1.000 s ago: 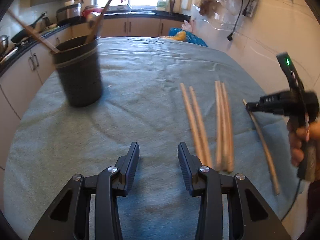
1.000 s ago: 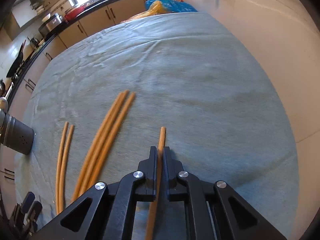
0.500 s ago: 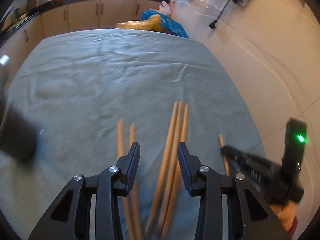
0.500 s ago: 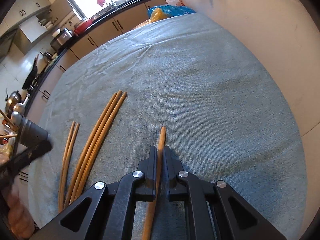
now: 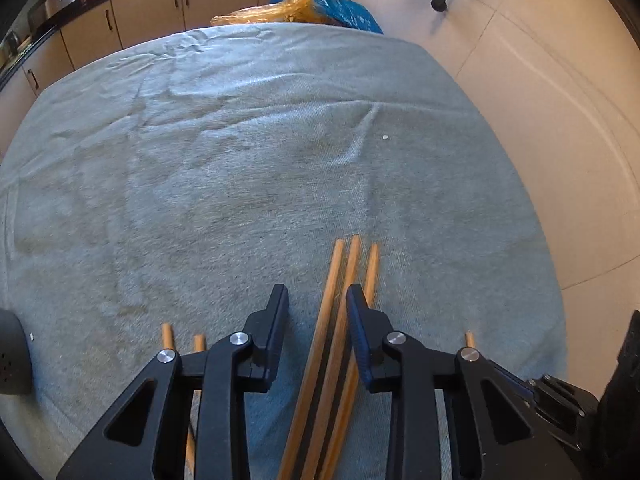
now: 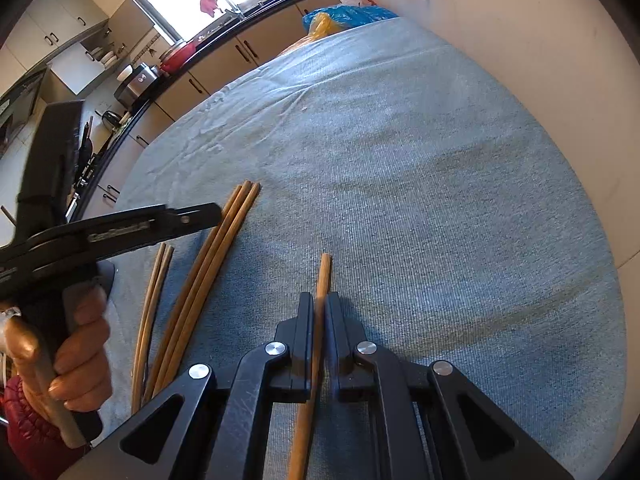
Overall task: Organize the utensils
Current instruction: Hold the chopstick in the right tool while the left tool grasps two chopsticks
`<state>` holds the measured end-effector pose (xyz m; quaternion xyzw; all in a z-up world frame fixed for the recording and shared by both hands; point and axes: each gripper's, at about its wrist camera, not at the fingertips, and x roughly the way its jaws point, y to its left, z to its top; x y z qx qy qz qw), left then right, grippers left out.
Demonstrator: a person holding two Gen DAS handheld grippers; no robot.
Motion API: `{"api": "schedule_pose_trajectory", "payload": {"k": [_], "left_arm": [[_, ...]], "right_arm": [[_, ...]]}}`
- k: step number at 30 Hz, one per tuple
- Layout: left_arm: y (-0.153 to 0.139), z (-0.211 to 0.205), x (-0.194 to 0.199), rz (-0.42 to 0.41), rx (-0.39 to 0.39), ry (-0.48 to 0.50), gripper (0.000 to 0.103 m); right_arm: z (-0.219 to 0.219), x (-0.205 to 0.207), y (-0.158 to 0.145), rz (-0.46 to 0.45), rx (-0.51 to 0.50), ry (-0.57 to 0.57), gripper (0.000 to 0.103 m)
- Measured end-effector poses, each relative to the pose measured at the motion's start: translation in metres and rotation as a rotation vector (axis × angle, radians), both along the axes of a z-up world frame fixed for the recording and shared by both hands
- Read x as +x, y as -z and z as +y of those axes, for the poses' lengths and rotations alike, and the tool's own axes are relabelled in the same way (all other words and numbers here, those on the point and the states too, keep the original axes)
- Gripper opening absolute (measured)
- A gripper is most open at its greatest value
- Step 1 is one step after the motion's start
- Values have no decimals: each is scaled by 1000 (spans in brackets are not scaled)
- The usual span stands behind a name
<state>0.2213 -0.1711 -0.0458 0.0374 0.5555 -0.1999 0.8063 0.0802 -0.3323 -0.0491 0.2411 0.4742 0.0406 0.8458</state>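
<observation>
Several wooden chopsticks lie on the grey-blue cloth [image 5: 240, 160]. My left gripper [image 5: 316, 300] is over a bundle of three chopsticks [image 5: 334, 280]; its jaws are closing. Two sticks run between the jaws and the third passes under the right finger [image 5: 360, 320]; no pad presses on them. A pair of chopsticks [image 5: 165, 334] pokes out at its left. In the right wrist view my right gripper [image 6: 319, 304] is shut on a single chopstick [image 6: 323, 272], low over the cloth. The left gripper [image 6: 200, 214], with a hand [image 6: 76, 340] on its handle, is above the bundle [image 6: 224, 232].
A dark holder [image 5: 12, 360] shows at the left edge of the left wrist view. Blue and yellow bags [image 5: 316, 4] sit beyond the table's far edge. Kitchen cabinets [image 6: 224, 64] and a counter run along the back. Tiled floor [image 5: 540, 100] lies to the right.
My left gripper swung right, away from the dark holder, and came over the three-stick bundle with its jaws narrower. My right gripper stayed shut on the single chopstick, its view tilted up a little.
</observation>
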Motion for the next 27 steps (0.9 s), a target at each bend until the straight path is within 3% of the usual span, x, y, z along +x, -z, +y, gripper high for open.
{"api": "schedule_pose_trajectory", "payload": {"k": [7,18,24,27], "left_arm": [[1,-6,8,-17,10,4,23],[1,9,16,-19,5,-4,23],[1,-7,11,-38,30,21,23],[2,-19,5,-79,99,43,23]], "right_arm": [[-2,-5,0,-1,5,-2,7],[-1,-6,-1,1,-4,3,7],[2,-5,0,6,-14,3,7],[4,-4,-1,12,-24,1,7]]}}
